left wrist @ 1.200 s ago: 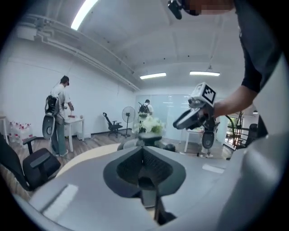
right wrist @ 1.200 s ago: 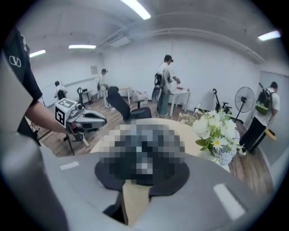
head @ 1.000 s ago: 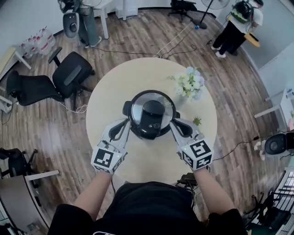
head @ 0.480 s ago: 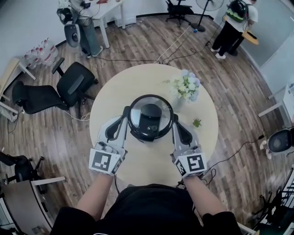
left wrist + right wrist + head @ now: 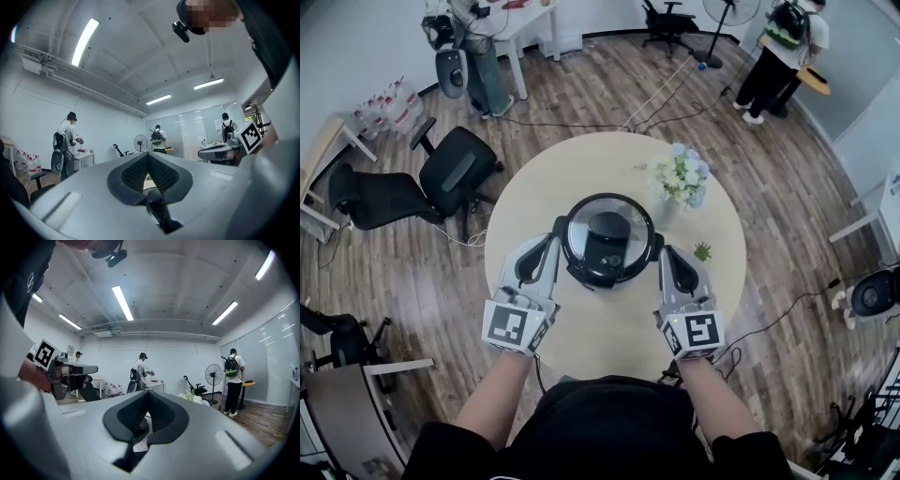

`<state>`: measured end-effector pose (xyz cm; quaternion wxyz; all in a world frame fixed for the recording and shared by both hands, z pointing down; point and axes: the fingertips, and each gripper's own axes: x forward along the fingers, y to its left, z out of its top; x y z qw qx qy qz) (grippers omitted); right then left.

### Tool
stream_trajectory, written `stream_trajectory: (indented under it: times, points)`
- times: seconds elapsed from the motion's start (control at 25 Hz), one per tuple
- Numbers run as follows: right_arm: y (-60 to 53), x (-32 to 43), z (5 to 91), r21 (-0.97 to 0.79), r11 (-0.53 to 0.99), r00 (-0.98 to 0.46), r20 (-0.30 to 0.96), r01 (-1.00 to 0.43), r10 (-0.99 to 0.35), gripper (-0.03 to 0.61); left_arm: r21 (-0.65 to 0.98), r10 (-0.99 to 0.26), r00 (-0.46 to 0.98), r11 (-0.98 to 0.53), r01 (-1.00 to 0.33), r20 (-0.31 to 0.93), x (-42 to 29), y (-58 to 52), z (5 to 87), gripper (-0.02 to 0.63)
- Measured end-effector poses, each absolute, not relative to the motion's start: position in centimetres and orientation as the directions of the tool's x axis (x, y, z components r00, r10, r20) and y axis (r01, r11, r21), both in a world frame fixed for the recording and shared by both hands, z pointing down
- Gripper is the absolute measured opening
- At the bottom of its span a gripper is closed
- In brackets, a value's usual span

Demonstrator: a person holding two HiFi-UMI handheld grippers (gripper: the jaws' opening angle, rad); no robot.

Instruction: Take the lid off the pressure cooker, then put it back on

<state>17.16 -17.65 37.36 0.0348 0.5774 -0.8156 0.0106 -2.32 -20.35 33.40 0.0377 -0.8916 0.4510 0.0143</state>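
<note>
The pressure cooker stands in the middle of the round table [image 5: 609, 328], and its steel lid [image 5: 581, 217] with a black centre handle is seated on it. My left gripper [image 5: 555, 248] is against the lid's left edge, just below a black side handle [image 5: 560, 225]. My right gripper [image 5: 661, 255] is against the right edge. Both are shut. In the left gripper view [image 5: 149, 187] and the right gripper view [image 5: 145, 427] the pads meet with a thin dark edge pinched low between them. That edge looks like the lid's rim.
A vase of white flowers [image 5: 680, 176] and a small green plant [image 5: 702, 249] stand on the table right of the cooker. Black office chairs [image 5: 455, 169] are on the floor to the left. People stand at the back left [image 5: 473, 47] and back right [image 5: 783, 47].
Both grippers have come up and in against the cooker's sides. The right one has swung from a slant to point more straight ahead. The lid has stayed seated.
</note>
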Motion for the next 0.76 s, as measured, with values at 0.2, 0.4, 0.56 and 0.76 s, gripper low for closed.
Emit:
stream_trajectory:
  times: [0.2, 0.4, 0.56, 0.76]
  points:
    - [-17.6, 17.0, 37.4, 0.033, 0.341, -0.338, 0.072, -0.940, -0.938, 0.006, -0.052, -0.808, 0.587, -0.585, -0.809, -0.048, -2.3, -20.2, 33.7, 0.000]
    - [-17.7, 16.8, 37.6, 0.038, 0.352, -0.349, 0.069, -0.935, -0.935, 0.006, -0.064, -0.810, 0.583, -0.580, -0.812, -0.058, -2.6, -20.1, 33.2, 0.000]
    - [-17.7, 16.6, 37.5, 0.036, 0.366, -0.363, 0.064, -0.930, -0.930, 0.006, -0.070, -0.811, 0.583, -0.579, -0.812, -0.059, -2.7, -19.7, 33.1, 0.000]
    - [-17.3, 16.8, 37.3, 0.049, 0.373, -0.370, 0.064, -0.927, -0.927, 0.006, -0.064, -0.816, 0.575, -0.572, -0.818, -0.050, -2.8, -19.2, 33.1, -0.001]
